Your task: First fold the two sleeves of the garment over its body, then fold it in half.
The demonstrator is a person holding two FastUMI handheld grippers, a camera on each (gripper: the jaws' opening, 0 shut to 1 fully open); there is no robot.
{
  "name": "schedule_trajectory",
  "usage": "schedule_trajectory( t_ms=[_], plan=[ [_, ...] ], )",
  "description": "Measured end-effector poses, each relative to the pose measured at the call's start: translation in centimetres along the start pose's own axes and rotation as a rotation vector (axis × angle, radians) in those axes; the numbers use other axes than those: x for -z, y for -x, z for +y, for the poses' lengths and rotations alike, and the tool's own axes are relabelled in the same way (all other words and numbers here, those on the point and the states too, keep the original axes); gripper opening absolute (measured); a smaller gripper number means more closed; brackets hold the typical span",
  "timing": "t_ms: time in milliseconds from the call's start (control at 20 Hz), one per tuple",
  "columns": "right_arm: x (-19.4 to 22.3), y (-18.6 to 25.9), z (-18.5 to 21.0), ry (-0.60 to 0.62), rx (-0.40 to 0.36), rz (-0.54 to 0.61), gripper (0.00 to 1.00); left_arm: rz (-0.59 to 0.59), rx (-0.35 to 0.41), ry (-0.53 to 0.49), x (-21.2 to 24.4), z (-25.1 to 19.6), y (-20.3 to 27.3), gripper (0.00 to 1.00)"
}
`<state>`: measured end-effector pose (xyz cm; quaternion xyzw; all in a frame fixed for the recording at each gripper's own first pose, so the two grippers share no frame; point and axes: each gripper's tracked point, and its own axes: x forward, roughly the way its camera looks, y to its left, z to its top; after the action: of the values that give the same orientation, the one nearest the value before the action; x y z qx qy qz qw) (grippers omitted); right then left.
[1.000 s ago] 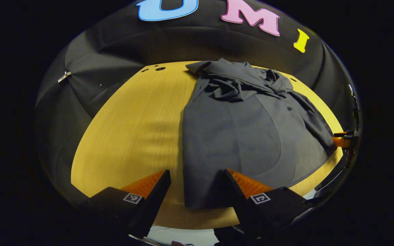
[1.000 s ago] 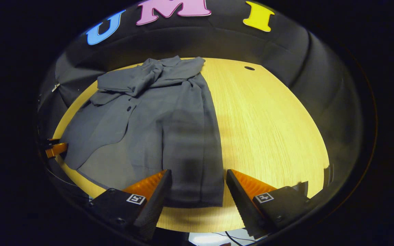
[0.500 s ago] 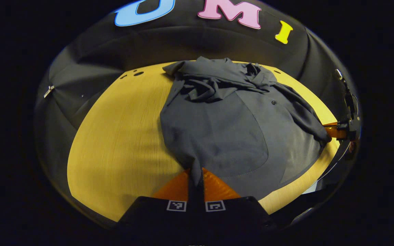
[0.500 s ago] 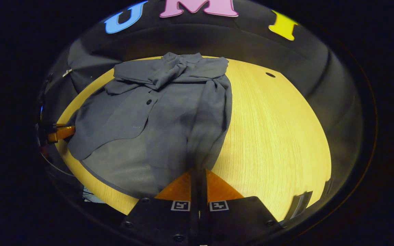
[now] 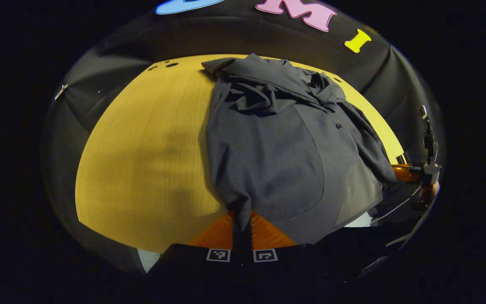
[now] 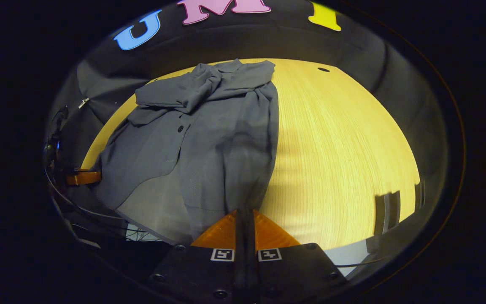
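Yellow bench (image 5: 141,160) carries the grey garment (image 5: 276,147), sleeves bunched at 12 o'clock. Left hand-held gripper (image 5: 241,223) and right hand-held gripper (image 6: 245,221) each pinch a hem corner. I judge both should lift level, carrying the hem toward the collar.

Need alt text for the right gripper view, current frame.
The right gripper is shut on the near hem of a dark grey shirt spread on a yellow wooden table. The sleeves lie bunched near the collar, and the left gripper holds the hem's other corner.
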<state>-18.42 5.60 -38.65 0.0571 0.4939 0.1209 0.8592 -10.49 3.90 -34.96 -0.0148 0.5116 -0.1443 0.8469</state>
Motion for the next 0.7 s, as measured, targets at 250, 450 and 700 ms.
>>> schedule_trajectory(
  t_ms=[250,450,700],
  plan=[
    [2.8,3.0,1.4,-0.009,-0.041,0.014,0.06,0.041,0.028,0.004,-1.8,0.2,-0.2,0.06],
    [0.2,5.3,2.6,-0.033,-0.092,-0.08,0.05,-0.03,0.041,0.014,-3.6,0.0,1.9,0.06],
    [-7.3,7.9,4.1,-0.051,-0.151,-0.239,0.05,-0.148,0.063,0.115,-8.4,-0.1,4.4,0.06]
  ],
)
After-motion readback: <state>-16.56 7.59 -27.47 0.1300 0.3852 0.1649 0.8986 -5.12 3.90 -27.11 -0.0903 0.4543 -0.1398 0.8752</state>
